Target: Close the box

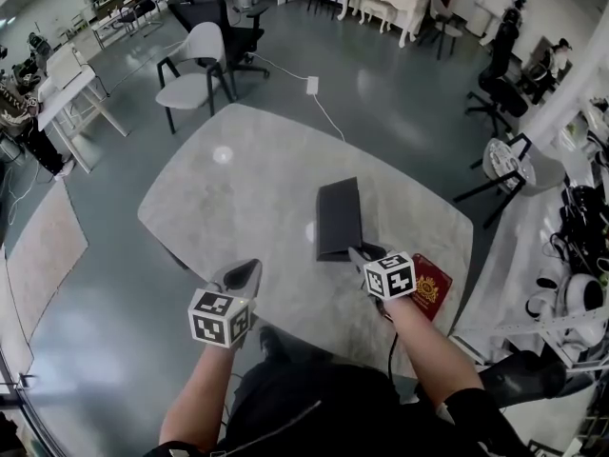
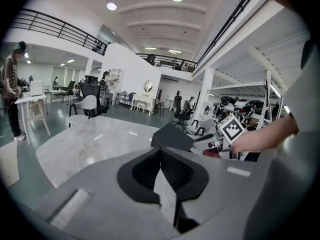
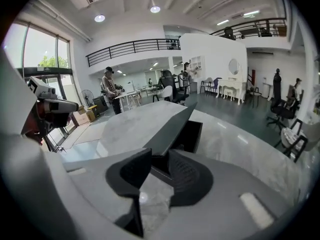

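Right claw [image 3: 159,156], nearest, is clamped on the near edge of a dark lid [image 3: 170,124]. The lid stands half raised, tilted over its open dark box [image 3: 195,133]. The box sits toward the right of a pale grey desk [image 1: 238,188], near the front edge. A red booklet [image 1: 430,288] lies just beside it. Left claw [image 1: 249,270] hangs apart at the left, tips together, empty.

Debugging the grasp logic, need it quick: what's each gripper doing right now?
Left gripper: closed, nothing between the jaws.
Right gripper: closed on the near edge of the raised box lid.
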`<action>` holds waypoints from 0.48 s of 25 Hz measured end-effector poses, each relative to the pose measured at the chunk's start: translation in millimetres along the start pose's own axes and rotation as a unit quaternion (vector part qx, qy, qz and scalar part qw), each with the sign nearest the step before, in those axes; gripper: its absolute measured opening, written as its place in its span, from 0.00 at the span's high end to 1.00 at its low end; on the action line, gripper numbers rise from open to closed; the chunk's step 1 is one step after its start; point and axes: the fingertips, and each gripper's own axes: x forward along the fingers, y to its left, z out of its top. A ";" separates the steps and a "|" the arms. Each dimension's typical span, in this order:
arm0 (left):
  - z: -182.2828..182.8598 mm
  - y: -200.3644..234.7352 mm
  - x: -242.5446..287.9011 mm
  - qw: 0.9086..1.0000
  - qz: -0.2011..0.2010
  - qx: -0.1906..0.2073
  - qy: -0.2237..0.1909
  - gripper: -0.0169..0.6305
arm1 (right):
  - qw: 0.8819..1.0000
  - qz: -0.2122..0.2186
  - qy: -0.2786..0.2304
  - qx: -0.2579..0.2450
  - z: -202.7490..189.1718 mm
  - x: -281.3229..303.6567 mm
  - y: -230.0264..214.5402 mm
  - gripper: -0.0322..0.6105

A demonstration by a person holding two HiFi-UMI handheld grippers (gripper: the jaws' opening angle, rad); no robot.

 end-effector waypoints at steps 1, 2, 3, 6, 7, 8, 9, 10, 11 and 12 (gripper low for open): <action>-0.5 -1.6 1.2 1.000 0.000 0.000 0.001 0.96 | 1.000 0.005 0.006 0.003 -3.5 0.8 -2.3 0.77; -1.3 -3.6 2.2 1.000 0.000 0.000 0.003 0.96 | 1.000 0.010 0.012 0.004 -7.6 1.3 -4.4 0.77; -2.3 -5.9 3.2 1.000 0.000 0.000 0.005 0.96 | 1.000 0.015 0.017 0.005 -12.0 1.6 -6.5 0.77; -5.0 -12.4 7.2 1.000 0.000 0.002 0.009 0.96 | 0.999 0.026 0.030 0.006 -23.9 2.7 -14.7 0.76; -6.1 -14.1 8.5 1.000 0.001 0.002 0.011 0.96 | 0.999 0.028 0.034 0.005 -27.8 3.4 -17.2 0.76; -7.4 -15.5 9.4 1.000 0.002 0.002 0.013 0.96 | 0.999 0.028 0.039 0.003 -31.6 4.1 -19.2 0.76; -8.6 -17.0 10.1 1.000 0.003 0.001 0.014 0.96 | 0.999 0.027 0.043 0.000 -34.9 4.6 -20.9 0.76; -9.8 -18.5 10.5 1.000 0.003 0.001 0.016 0.96 | 0.999 0.026 0.047 -0.004 -37.7 4.9 -22.1 0.76; -11.0 -20.4 10.9 1.000 0.004 0.001 0.018 0.96 | 0.998 0.025 0.049 -0.008 -40.0 4.9 -23.1 0.76; -12.2 -22.4 11.3 1.000 0.003 0.002 0.021 0.96 | 0.998 0.024 0.052 -0.013 -42.1 4.7 -23.9 0.76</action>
